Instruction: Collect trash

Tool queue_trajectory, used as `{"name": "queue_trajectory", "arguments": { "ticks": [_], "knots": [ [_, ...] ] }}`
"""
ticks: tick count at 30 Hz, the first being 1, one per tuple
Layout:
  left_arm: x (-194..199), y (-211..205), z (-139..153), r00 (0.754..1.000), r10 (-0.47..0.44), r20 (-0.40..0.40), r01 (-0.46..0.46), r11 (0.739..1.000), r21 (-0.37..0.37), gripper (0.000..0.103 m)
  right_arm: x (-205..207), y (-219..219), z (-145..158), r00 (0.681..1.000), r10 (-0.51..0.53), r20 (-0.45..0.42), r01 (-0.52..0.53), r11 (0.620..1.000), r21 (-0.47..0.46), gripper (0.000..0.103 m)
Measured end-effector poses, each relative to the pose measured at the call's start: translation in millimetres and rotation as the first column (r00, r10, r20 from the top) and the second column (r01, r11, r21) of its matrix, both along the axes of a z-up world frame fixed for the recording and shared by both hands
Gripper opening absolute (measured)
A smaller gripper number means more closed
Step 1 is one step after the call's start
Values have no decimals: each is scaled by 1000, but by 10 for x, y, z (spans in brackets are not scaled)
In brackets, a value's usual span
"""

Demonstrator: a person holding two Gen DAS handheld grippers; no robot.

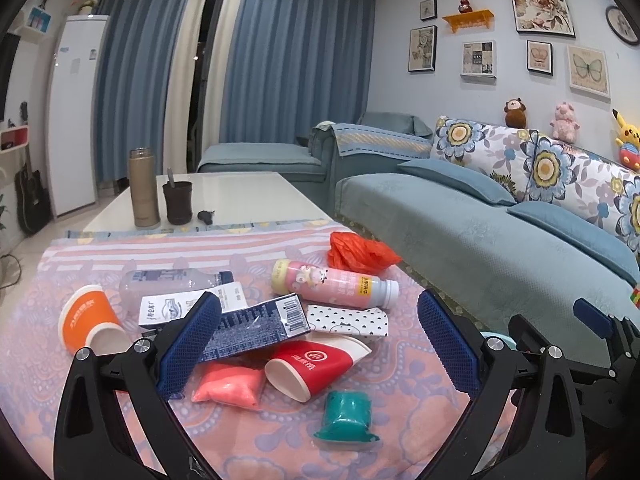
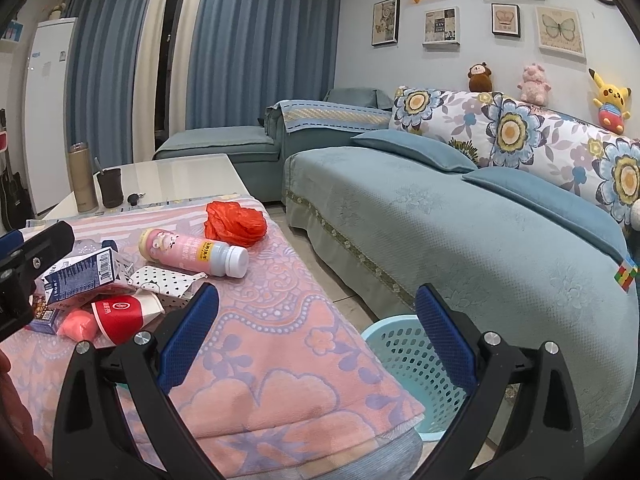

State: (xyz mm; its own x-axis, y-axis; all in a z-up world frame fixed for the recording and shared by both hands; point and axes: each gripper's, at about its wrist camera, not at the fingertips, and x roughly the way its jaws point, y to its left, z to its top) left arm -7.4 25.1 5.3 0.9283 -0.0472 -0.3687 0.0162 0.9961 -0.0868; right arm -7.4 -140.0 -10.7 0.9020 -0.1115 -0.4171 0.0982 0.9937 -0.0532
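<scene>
Both tools were spread wide and empty. The left gripper [image 1: 320, 344] hovered above the heap of litter in the middle of the pink-and-lilac patterned cloth [image 1: 400, 392] covering the table, likely lined up for a first pick. The right gripper [image 2: 318, 340] hung past the cloth's right edge, over the pale turquoise perforated plastic basket [image 2: 400, 352] standing on the floor between table and sofa, presumably set there as the drop point within easy reach.

Spread across the cloth, nothing yet collected:
- dark blue printed carton with a barcode [image 1: 256, 326], lying flat partly under the left blue finger pad [image 1: 192, 344];
- red paper cup with a white logo [image 1: 316, 366], tipped on its side, mouth toward the near edge;
- small teal plastic cup [image 1: 347, 416], nearest the near edge, apart from the rest;
- soft coral-pink pouch [image 1: 230, 386], just beside the red cup;
- white paper scrap with black dots [image 1: 348, 320], touching the carton;
- pink milk bottle with a white cap [image 1: 336, 282], on its side toward the right edge;
- crumpled red-orange plastic bag [image 1: 360, 254], near the far right corner of the cloth;
- clear plastic bottle with a dark cap [image 1: 172, 284] and orange paper cup [image 1: 90, 320], both tipped over toward the left edge.

Judged as the very start: the heap was untouched, and the basket looked empty as far as its visible part showed.
</scene>
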Motion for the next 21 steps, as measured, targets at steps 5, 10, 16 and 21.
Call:
{"name": "queue_trajectory", "arguments": {
  "ticks": [5, 10, 16, 21],
  "knots": [
    [1, 1, 1, 1000, 0, 0, 0, 1000, -1, 95, -1, 0, -4, 1000, 8, -3, -8, 1000, 5, 92],
    [-8, 12, -1, 1000, 2, 3, -2, 1000, -5, 95, -1, 13, -7, 1000, 12, -3, -12, 1000, 5, 92],
    [-15, 23, 1, 1000, 4, 4, -4, 1000, -9, 95, 3, 36, -13, 1000, 17, -5, -17, 1000, 8, 92],
    [-26, 35, 10, 1000, 4, 6, -4, 1000, -11, 95, 1, 68, -13, 1000, 22, -4, -22, 1000, 15, 92]
  ]
}}
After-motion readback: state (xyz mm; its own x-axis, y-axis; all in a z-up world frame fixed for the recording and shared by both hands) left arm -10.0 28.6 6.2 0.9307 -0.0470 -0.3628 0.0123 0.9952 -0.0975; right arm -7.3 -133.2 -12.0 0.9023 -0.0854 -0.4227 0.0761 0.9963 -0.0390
